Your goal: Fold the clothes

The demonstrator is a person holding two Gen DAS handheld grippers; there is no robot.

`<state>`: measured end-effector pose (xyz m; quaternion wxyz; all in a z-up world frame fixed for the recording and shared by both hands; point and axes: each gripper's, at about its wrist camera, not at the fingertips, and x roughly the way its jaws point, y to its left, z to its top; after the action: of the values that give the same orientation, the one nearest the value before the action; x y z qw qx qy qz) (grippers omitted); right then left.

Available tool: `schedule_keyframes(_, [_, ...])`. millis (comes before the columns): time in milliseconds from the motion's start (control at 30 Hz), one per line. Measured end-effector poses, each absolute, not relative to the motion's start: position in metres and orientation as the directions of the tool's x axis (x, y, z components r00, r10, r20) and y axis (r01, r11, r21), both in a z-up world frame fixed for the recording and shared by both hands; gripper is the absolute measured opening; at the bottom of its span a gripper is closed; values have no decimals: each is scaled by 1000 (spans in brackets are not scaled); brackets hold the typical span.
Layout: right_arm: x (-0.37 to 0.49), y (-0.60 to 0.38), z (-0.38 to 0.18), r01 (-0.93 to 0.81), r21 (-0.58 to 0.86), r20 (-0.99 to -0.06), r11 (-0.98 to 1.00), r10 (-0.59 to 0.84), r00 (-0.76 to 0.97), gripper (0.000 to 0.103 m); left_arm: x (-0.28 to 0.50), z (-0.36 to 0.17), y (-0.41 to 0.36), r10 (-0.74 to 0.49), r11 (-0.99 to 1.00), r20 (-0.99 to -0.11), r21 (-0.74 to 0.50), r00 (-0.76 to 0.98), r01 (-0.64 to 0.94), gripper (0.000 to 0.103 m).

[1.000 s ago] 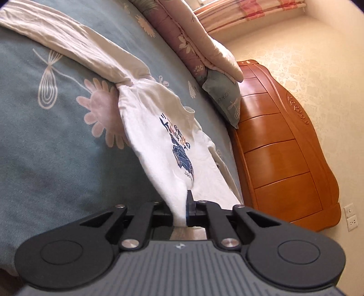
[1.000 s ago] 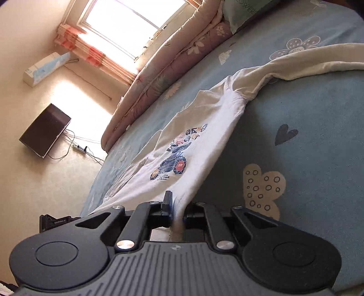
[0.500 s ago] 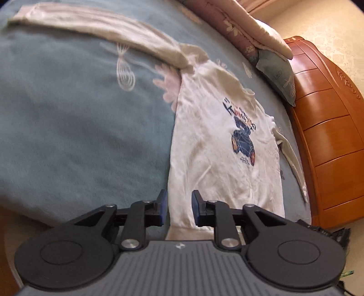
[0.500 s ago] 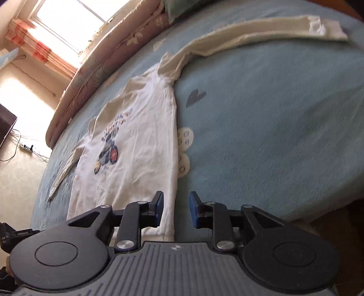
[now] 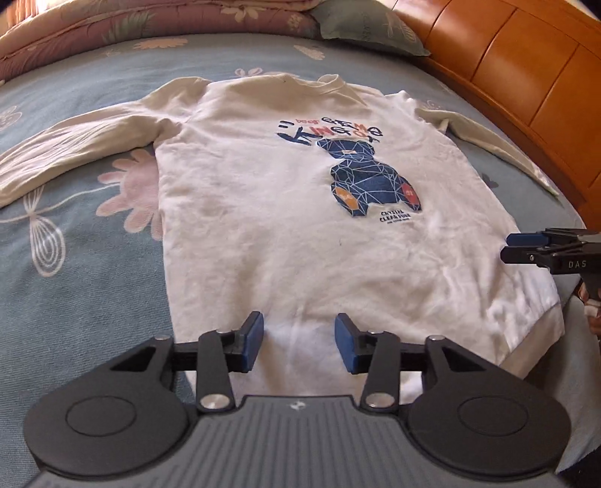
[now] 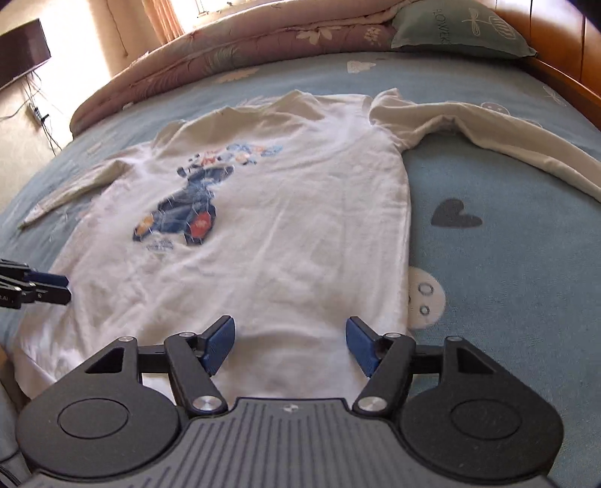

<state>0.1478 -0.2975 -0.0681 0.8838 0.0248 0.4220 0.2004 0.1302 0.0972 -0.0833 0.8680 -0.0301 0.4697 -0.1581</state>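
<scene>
Nearest, above the hem: left gripper (image 5: pixel 298 343), blue pads apart and jaws opening, nothing pinched between them, only the white cloth of the sweatshirt (image 5: pixel 300 210) lying beneath the gap. Likewise the right gripper (image 6: pixel 290 343) toward the garment's other lower corner, jaws opening wider, pads clear of the fabric; seen also from the side at the right edge of the left view (image 5: pixel 526 249). Beyond the fingers: sweatshirt spread face up on the blue floral bedsheet (image 5: pixel 75 262), hem toward the cameras, collar away, bear print (image 5: pixel 370 176) uppermost. Both sleeves (image 6: pixel 488 131) flung outward to either side — one long sleeve (image 5: pixel 67 150) trailing across the sheet, the other reaching toward the wooden headboard (image 5: pixel 526 75). Farthest: folded quilt (image 6: pixel 244 45) and green pillow (image 6: pixel 458 30) along the far edge of the bed. Step in hand, by judgement: laying-out finished, hem just let go, folding proper not yet begun. Next move, likely: a fresh grasp on a sleeve or a side edge, to be carried inward over the chest — calling for a shallow pinch that catches the garment only and not the sheet below, and for keeping the body flat while the sleeve crosses.
</scene>
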Motion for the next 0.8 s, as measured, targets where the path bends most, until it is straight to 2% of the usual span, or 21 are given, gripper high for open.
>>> schedule_keyframes(167, [127, -324, -57, -308, 216, -734, 927, 362, 575, 74, 125, -68, 114, -253, 961, -830, -158, 498, 225, 48])
schedule_keyframes(200, [130, -323, -51, -284, 200, -740, 938, 335, 583, 79, 132, -63, 112, -254, 961, -818, -151, 516, 233, 53])
schedule_keyframes(300, [150, -309, -33, -306, 222, -689, 926, 371, 622, 82, 165, -53, 99, -281, 952, -779, -154, 561, 263, 67])
schedule_keyframes(467, [201, -261, -24, -388, 200, -645, 900, 419, 639, 90, 233, -58, 70, -300, 946, -747, -152, 593, 288, 73])
schedule_keyframes(633, [250, -239, -51, -407, 139, -693, 903, 383, 611, 90, 279, -79, 67, -259, 951, -744, -87, 615, 296, 76])
schedule_keyframes(700, [263, -241, -64, -387, 76, -737, 919, 313, 599, 90, 287, -88, 78, -228, 958, -762, -64, 606, 280, 76])
schedule_keyframes(767, [270, -248, -70, -378, 23, -768, 925, 259, 586, 94, 289, -96, 95, -231, 957, -766, -69, 600, 280, 77])
schedule_keyframes(800, [271, -250, -71, -382, 21, -774, 924, 257, 579, 103, 289, -97, 102, -251, 954, -763, -91, 595, 286, 78])
